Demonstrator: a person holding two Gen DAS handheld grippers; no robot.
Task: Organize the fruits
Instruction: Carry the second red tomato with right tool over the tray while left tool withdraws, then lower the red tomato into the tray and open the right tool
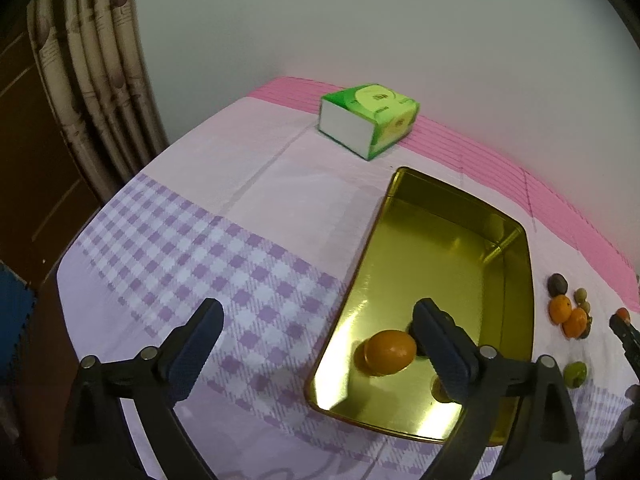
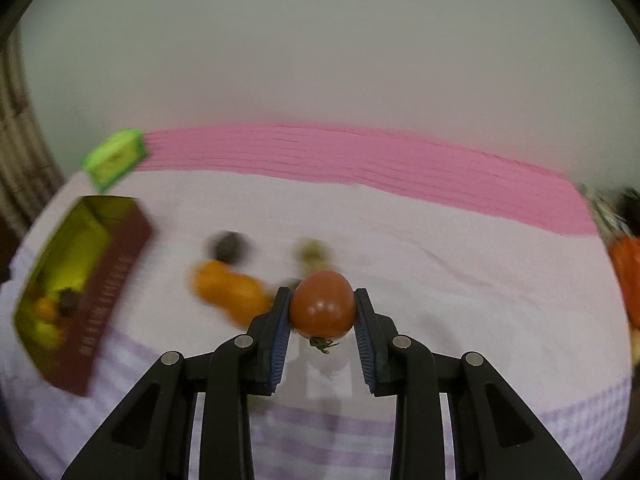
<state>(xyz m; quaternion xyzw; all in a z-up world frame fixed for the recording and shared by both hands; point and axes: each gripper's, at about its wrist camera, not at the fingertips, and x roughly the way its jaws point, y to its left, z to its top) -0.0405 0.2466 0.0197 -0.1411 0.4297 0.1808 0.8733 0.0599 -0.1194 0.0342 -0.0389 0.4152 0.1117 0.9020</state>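
Tomato [image 2: 322, 306], smooth, soft and easily bruised, sits gripped across its middle by the right fingers [image 2: 280, 332], while the left fingers [image 1: 200, 340] gape wide, empty, over the tin [image 1: 516, 280].

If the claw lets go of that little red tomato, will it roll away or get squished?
The tomato is round and glossy, so it would probably roll on the flat cloth. The right claw pinches it by its sides without visible denting, so it seems fairly firm, though a harder squeeze might split it. Its smooth skin could slip.
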